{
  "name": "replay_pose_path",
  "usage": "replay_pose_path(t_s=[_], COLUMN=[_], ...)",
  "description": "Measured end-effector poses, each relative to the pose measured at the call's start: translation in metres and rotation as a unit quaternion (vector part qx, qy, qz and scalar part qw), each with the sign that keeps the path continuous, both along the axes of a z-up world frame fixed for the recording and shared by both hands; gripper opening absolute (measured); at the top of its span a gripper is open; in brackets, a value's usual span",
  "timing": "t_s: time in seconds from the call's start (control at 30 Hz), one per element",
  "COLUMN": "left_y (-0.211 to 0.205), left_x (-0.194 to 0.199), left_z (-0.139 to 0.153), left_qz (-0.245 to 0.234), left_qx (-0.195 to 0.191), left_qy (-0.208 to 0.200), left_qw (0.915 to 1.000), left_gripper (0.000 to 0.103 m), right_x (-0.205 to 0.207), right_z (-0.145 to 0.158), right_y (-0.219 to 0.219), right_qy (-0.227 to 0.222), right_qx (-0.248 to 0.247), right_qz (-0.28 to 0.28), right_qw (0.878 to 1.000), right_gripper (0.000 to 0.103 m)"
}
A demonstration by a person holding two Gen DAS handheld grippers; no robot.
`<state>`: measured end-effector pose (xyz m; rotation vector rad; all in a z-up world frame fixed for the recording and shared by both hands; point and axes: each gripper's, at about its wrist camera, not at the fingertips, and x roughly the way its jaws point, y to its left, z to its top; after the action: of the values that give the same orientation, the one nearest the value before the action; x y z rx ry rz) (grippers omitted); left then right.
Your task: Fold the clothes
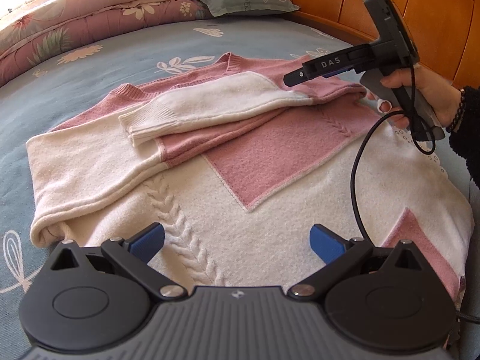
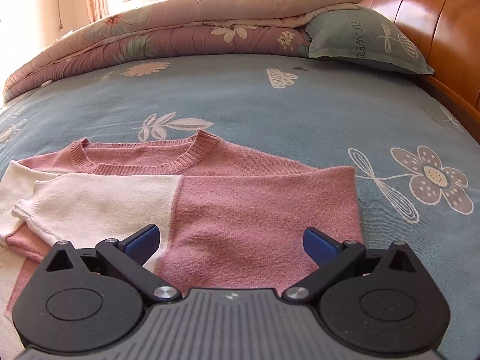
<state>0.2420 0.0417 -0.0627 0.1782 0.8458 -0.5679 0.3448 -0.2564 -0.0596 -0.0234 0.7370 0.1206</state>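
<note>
— What surrounds the work?

— A bed (image 2: 270,105) in blue floral sheets fills my views, with a rolled quilt (image 2: 150,39), a pillow (image 2: 360,42) and a wooden headboard (image 2: 435,30) beyond.

— And the garment?

— A pink-and-white sweater (image 1: 240,180) lies flat mid-bed, both sleeves folded across its chest.

— Your grippers?

— My left gripper (image 1: 237,244) hangs wide open over the hem, holding nothing. My right gripper (image 2: 231,244), jaws spread, hovers empty above the folded sleeve (image 2: 210,207); its cable (image 1: 357,180) dangles over the sweater.

Fuzzy knit sweater (image 1: 228,162) on matt cotton sheet (image 2: 240,96); glossy wooden headboard (image 2: 435,18).
</note>
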Motion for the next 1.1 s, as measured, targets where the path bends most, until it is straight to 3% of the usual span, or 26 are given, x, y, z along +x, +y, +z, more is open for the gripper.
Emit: replay_pose_path(t_s=[0.1,0.2,0.3,0.43,0.53,0.7,0.9,1.1], left_y=[0.001,0.001,0.002,0.002,0.003,0.004,0.004,0.006], left_x=[0.001,0.003,0.003,0.005,0.005,0.006,0.008,0.006], left_z=[0.0,-0.002,-0.001,-0.002,-0.003,-0.003,-0.005,-0.002], left_qz=[0.005,0.008,0.009,0.01,0.014,0.017,0.017,0.022], left_qx=[0.0,0.002,-0.002,-0.003,-0.003,-0.004,-0.003,-0.006], left_qy=[0.002,0.005,0.006,0.008,0.009,0.01,0.01,0.008], left_qw=[1.0,1.0,0.9999,0.9999,0.9999,0.9998,0.9998,0.9997], left_gripper=[0.102,0.102,0.102,0.102,0.102,0.102,0.102,0.102], right_x=[-0.002,0.003,0.004,0.018,0.031,0.043,0.082,0.051], right_z=[-0.011,-0.011,0.006,0.008,-0.003,0.013,-0.011,0.014], right_y=[0.012,0.004,-0.009,-0.035,-0.06,-0.089,-0.089,-0.073], right_qy=[0.025,0.04,0.011,0.017,0.052,0.01,0.047,0.036], right_qx=[-0.039,-0.01,0.008,0.036,0.101,0.184,0.157,0.136], right_qz=[0.027,0.019,0.0,-0.043,-0.064,-0.09,-0.081,-0.047], right_qw=[0.999,0.999,1.0,0.998,0.991,0.979,0.983,0.989], right_gripper=[0.103,0.103,0.103,0.103,0.103,0.103,0.103,0.103])
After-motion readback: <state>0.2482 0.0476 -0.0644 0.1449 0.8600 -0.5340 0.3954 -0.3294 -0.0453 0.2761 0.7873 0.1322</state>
